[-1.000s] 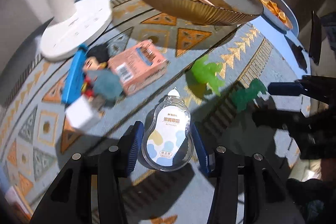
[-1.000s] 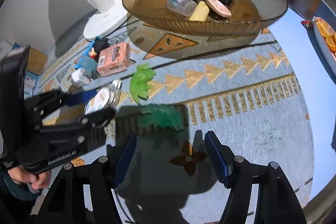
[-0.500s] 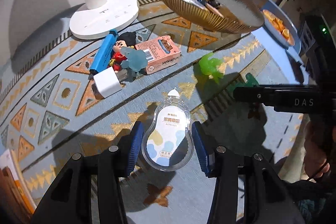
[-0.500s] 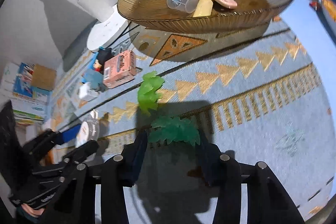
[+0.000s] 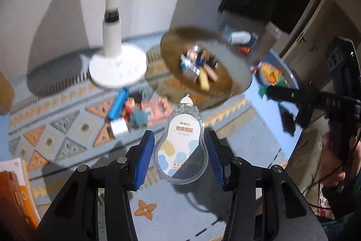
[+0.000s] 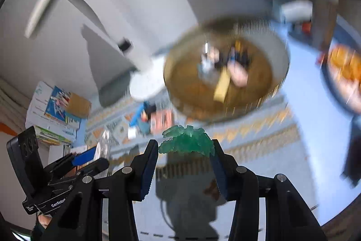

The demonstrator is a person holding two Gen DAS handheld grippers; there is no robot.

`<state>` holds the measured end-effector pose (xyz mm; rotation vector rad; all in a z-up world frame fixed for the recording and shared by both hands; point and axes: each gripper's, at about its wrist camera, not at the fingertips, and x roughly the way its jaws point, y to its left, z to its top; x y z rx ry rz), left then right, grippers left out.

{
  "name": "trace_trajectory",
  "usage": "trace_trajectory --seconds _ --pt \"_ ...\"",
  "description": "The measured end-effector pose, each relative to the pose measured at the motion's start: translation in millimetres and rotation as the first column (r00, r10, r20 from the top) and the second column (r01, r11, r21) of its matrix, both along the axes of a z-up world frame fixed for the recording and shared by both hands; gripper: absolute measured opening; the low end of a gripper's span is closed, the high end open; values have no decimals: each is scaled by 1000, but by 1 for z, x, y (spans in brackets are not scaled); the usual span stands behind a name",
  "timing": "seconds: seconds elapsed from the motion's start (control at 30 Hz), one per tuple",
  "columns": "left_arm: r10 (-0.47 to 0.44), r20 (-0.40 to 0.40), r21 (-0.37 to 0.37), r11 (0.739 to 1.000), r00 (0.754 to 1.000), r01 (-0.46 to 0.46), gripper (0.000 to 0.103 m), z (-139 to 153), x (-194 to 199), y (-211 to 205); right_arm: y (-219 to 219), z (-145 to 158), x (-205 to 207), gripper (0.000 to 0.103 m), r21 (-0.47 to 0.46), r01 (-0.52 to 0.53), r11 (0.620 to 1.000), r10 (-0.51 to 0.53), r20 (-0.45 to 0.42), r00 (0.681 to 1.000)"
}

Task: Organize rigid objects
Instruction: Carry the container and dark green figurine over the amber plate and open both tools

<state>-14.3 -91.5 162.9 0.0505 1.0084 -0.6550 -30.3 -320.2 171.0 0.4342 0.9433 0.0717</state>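
Note:
My left gripper [image 5: 180, 151] is shut on a clear pear-shaped correction-tape refill [image 5: 182, 143] and holds it well above the patterned mat. My right gripper [image 6: 185, 151] is shut on a dark green plastic toy [image 6: 188, 141], also lifted off the mat. Beyond both stands a ribbed amber bowl [image 5: 176, 53], which the right wrist view blurs [image 6: 187, 83]; it holds several small toys. In the left wrist view the green toy [image 5: 262, 90] shows at the tip of the right gripper's fingers [image 5: 286, 93]. The left gripper [image 6: 94, 158] appears at the lower left of the right wrist view.
A white lamp base [image 5: 117, 67] stands left of the bowl. On the mat lie a blue bar [image 5: 117, 103], a small figure [image 5: 133, 111], a pink box [image 5: 156, 107] and a white cube [image 5: 118, 128]. A plate of orange slices [image 5: 270, 70] sits at the right. Books [image 6: 56, 110] are stacked at the left.
Both grippers have risen from the mat. The right gripper closed on the dark green toy and lifted it. The left still holds the refill. Bowl and table now look farther away.

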Motion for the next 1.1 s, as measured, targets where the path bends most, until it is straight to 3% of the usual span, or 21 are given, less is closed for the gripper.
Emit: trace_trajectory --seconds 0.27,0.47,0.77,0.97,1.1 --pt "9 135 -83 997 991 2 45 60 -9 -17 -27 97 -14 46 -142 54 988 -21 227 974" --pt "19 205 -141 990 979 10 45 92 -13 -41 -50 131 -22 46 -167 79 983 -26 298 954" --pt "13 239 -154 988 971 25 45 104 -6 -84 -87 127 -19 46 -146 90 985 -43 296 954" --pt "4 210 -147 989 978 28 45 92 8 -115 -114 114 -9 46 -127 98 987 -61 270 961" --pt "2 181 -137 990 983 23 45 75 22 -132 -125 89 10 46 -90 75 993 -56 201 978"
